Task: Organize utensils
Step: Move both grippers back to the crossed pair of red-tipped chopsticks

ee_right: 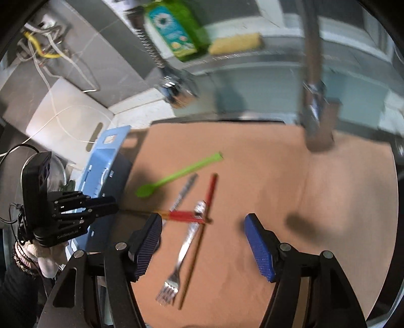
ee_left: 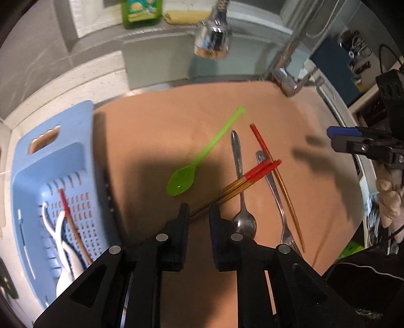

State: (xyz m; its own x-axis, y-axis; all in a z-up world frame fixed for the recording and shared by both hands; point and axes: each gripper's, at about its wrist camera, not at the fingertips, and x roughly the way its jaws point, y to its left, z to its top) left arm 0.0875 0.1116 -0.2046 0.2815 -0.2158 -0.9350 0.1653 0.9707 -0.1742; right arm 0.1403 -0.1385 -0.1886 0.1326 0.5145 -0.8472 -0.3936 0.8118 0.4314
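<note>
The left gripper (ee_left: 198,214) is nearly pressed together, pinching the thin ends of a pair of red-tipped chopsticks (ee_left: 248,179) that slant up and away across the brown mat (ee_left: 156,131). Their red ends lie over the handle of the metal spoon (ee_left: 240,181) and touch the handle of the fork (ee_left: 276,201). A single red-tipped chopstick (ee_left: 275,181) lies just beyond the fork, crossing its handle. On the other side of the held pair, just apart from it, the green plastic spoon (ee_left: 195,164) rests on the mat with its bowl toward the gripper. Farther that way, at the mat's edge, stands the blue perforated basket (ee_left: 63,161); inside it lie another red-tipped chopstick (ee_left: 70,217) and a white utensil (ee_left: 65,252). The right gripper (ee_right: 202,227) hangs spread wide with nothing between its blue pads (ee_right: 260,249), above the fork (ee_right: 181,254) and the single chopstick (ee_right: 197,252). Beyond the mat, a faucet head (ee_left: 213,37) hangs over the sink, with a green soap bottle (ee_left: 141,12) and a yellow sponge (ee_left: 186,16) on the ledge behind.
</note>
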